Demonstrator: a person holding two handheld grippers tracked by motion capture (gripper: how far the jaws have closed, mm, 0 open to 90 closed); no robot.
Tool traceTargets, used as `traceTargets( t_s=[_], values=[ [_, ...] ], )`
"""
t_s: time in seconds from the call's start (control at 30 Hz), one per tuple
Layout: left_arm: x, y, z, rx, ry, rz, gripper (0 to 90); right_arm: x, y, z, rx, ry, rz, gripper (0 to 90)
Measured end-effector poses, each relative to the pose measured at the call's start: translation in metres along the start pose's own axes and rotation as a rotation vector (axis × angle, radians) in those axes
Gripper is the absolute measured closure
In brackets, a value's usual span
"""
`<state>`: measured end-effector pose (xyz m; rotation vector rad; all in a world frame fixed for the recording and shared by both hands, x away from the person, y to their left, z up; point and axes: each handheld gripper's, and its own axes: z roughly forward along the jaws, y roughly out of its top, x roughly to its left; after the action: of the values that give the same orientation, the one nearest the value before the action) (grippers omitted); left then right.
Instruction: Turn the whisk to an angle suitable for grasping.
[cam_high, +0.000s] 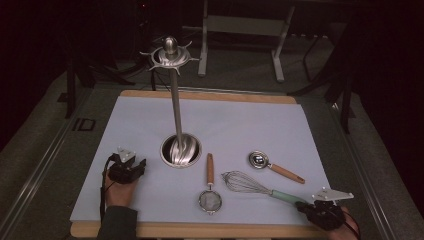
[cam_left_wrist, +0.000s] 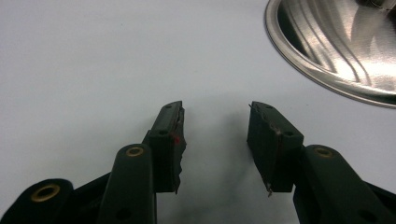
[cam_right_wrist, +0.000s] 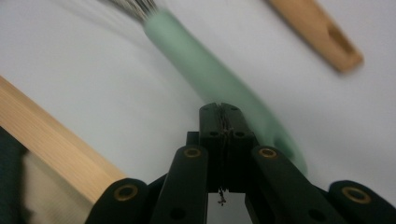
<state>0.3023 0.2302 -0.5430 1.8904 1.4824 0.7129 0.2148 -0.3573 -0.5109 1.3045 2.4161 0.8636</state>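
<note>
the right gripper (cam_high: 306, 208) is sitting at the near right corner of the table (cam_high: 150, 115), right at the end of the whisk (cam_high: 250, 184). in the right gripper view its fingers (cam_right_wrist: 211, 122) are pressing flat against each other with nothing between them, and the whisk's mint-green handle (cam_right_wrist: 210, 74) is passing just behind their tips; whether the tips are touching it cannot be told through the blur. the whisk is lying flat on the white sheet, wire head pointing toward the middle of the table, handle running out to the near right.

the left gripper (cam_high: 134, 167) is resting at the near left of the sheet, held in a hand (cam_high: 120, 192). its fingers (cam_left_wrist: 168, 135) are standing spread apart over bare sheet, gripping nothing, with the rim of the steel base (cam_left_wrist: 336, 60) just ahead and to the right of them.

that round base is carrying a tall steel utensil stand (cam_high: 176, 105) with hooks around its top. between stand and whisk, a small strainer (cam_high: 210, 197) with a wooden handle is lying near the front edge, and a metal scoop (cam_high: 270, 165) with a wooden handle is lying just beyond the whisk's wires.
</note>
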Motion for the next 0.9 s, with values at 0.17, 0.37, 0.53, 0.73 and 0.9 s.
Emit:
traceTargets(
  t_s=[0.17, 0.37, 0.53, 0.73, 0.9],
  values=[
    [0.0, 0.0, 0.0, 0.0, 0.0, 0.0, 56.2, -0.008, -0.001, -0.001, -0.008, -0.015, 0.046, 89.3],
    [0.0, 0.0, 0.0, 0.0, -0.001, 0.0, 56.2, -0.005, 0.006, 0.009, 0.034, -0.078, 0.007, 89.3],
    [0.0, 0.0, 0.0, 0.0, -0.001, -0.001, 56.2, -0.011, 0.017, 0.018, 0.028, -0.088, 0.022, 89.7],
    [0.0, 0.0, 0.0, 0.0, -0.003, -0.004, 56.2, -0.022, 0.031, 0.03, 0.021, -0.106, 0.069, 89.9],
    [0.0, 0.0, 0.0, -0.001, -0.003, -0.004, 56.2, -0.03, 0.042, 0.038, 0.018, -0.12, 0.088, 89.9]
  ],
)
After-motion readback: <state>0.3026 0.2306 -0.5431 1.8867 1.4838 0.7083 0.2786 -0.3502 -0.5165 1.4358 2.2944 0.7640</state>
